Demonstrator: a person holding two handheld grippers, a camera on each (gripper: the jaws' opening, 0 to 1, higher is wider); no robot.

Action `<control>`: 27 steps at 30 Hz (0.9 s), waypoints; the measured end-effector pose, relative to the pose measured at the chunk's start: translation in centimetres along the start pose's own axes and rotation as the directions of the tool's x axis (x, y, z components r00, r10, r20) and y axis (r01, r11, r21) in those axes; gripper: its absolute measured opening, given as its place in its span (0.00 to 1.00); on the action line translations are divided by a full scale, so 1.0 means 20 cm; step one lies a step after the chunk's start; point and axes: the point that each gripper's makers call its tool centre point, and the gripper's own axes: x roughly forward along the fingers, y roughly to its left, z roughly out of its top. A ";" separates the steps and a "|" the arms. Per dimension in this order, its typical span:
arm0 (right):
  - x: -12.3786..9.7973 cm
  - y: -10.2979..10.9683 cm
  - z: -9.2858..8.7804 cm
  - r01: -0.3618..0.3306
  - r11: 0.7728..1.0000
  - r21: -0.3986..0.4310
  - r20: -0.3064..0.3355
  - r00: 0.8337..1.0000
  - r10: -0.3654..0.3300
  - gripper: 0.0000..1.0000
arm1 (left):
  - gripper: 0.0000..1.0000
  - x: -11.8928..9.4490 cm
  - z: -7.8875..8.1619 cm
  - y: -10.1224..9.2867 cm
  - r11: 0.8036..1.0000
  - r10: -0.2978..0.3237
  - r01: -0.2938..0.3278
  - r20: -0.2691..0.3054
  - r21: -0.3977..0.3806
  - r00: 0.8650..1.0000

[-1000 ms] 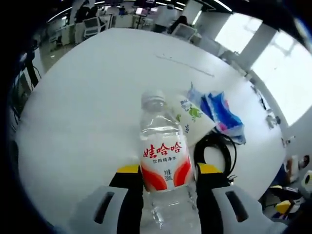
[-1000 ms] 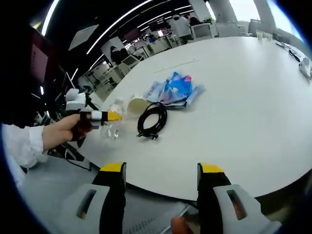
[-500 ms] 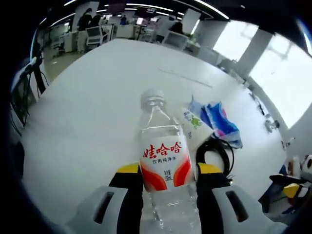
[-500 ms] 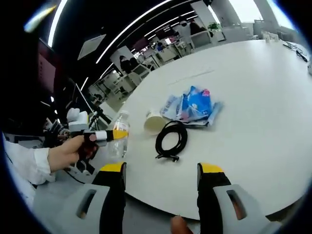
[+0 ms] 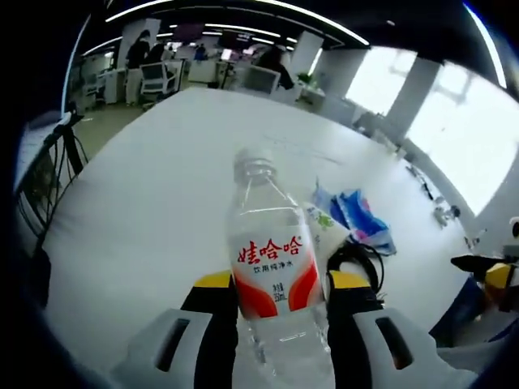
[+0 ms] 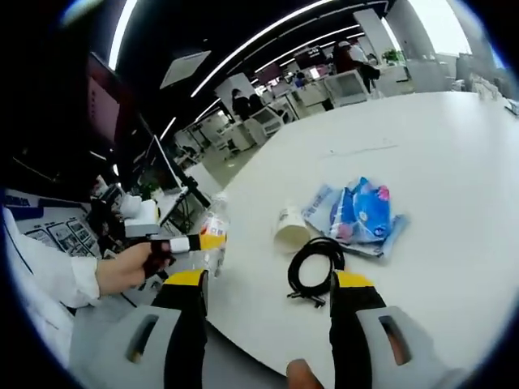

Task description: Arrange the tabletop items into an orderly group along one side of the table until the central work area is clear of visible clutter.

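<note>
the left gripper [image 5: 274, 296] has its fingers closed on a clear water bottle [image 5: 270, 267], pinching it at the red and white label, cap pointing away over the white surface [image 5: 154, 194]. in the right gripper view that same bottle [image 6: 214, 241] hangs just off the surface's near edge, held by a hand [image 6: 130, 267] on the left gripper [image 6: 190, 242]. compared with a second ago the grip on the bottle is unchanged, but the bottle has been lifted and drawn back: earlier it stood low by the paper cup, and now the cup sits well beyond it.

the paper cup [image 6: 290, 229] lies on its side near the surface's near edge, its open mouth toward the edge. a coiled black cable [image 6: 315, 267] lies just beside it, and a pile of blue plastic packets [image 6: 359, 216] lies just beyond both. these three have not shifted among themselves; the right gripper view has swung, so they now sit further right in it.

the right gripper [image 6: 268, 292] hovers with fingers open and nothing between them, over the surface's edge near the cable.
</note>
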 end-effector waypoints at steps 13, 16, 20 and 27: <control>0.24 0.12 0.21 -0.088 0.995 -0.047 0.000 0.996 0.088 0.58 | 0.38 -0.07 0.09 0.03 1.000 -0.003 0.002 0.069 0.017 0.998; 0.31 0.18 0.23 -0.115 0.992 -0.054 -0.010 0.993 0.114 0.58 | 0.38 -0.08 0.11 0.04 1.000 -0.009 0.007 0.082 0.024 0.997; 0.39 0.24 0.23 -0.153 0.986 -0.064 -0.033 0.988 0.151 0.58 | 0.38 -0.10 0.14 0.02 0.999 -0.025 0.021 0.101 0.041 0.995; 0.55 0.32 0.28 -0.206 0.978 -0.023 -0.032 0.978 0.206 0.59 | 0.38 -0.16 0.17 -0.02 0.996 -0.049 0.039 0.125 0.080 0.991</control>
